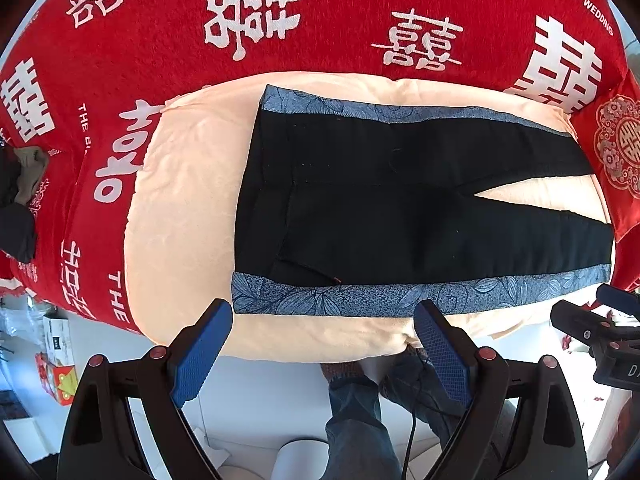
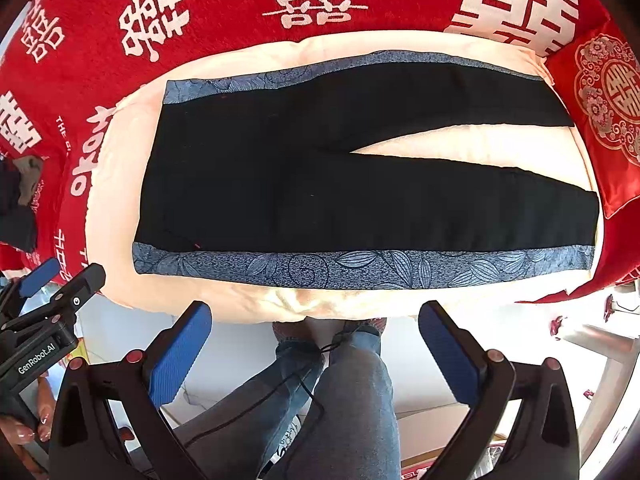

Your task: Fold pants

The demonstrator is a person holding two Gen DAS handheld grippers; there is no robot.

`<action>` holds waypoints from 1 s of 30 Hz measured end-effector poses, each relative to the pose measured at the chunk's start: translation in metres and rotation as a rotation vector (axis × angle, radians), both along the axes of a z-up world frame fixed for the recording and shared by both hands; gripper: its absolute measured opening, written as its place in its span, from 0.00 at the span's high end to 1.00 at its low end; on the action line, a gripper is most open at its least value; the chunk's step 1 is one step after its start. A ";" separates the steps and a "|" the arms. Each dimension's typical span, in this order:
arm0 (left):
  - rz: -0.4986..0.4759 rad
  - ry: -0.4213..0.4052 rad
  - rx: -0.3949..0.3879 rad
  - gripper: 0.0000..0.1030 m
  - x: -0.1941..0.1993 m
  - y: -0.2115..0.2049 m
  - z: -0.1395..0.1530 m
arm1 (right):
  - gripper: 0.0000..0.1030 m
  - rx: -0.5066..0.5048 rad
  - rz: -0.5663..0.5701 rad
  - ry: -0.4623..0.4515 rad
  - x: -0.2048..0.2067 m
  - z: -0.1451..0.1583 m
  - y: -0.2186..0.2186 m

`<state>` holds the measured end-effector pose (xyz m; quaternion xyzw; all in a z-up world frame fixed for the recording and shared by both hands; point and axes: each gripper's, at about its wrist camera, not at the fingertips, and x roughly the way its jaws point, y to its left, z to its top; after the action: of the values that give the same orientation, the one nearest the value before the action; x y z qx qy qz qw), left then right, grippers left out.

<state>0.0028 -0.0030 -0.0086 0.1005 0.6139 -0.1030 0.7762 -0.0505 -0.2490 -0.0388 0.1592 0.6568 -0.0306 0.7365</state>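
Note:
Black pants (image 1: 380,208) with blue floral side stripes lie flat and unfolded on a cream quilt (image 1: 180,200), waistband to the left, legs spread to the right. They also show in the right wrist view (image 2: 320,184). My left gripper (image 1: 324,320) is open and empty, hovering at the quilt's near edge below the near stripe (image 1: 360,298). My right gripper (image 2: 316,320) is open and empty, also off the near edge, below the near stripe (image 2: 360,270). Each gripper shows at the other view's edge, the right gripper (image 1: 600,320) and the left gripper (image 2: 52,300).
The quilt (image 2: 460,144) lies on a red bedspread (image 1: 280,8) with white characters. A red cushion (image 2: 608,112) sits at the right by the leg ends. Dark clothes (image 1: 20,200) lie at the far left. The person's jeans-clad legs (image 2: 328,392) stand below the bed edge.

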 end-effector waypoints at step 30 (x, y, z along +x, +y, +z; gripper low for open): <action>0.145 0.028 0.030 0.10 -0.001 -0.009 -0.041 | 0.00 0.082 0.083 0.045 0.009 -0.045 -0.024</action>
<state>0.0020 -0.0121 -0.0497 0.0661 0.6318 -0.0386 0.7713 -0.0418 -0.2731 -0.0836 0.1611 0.6799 0.0232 0.7150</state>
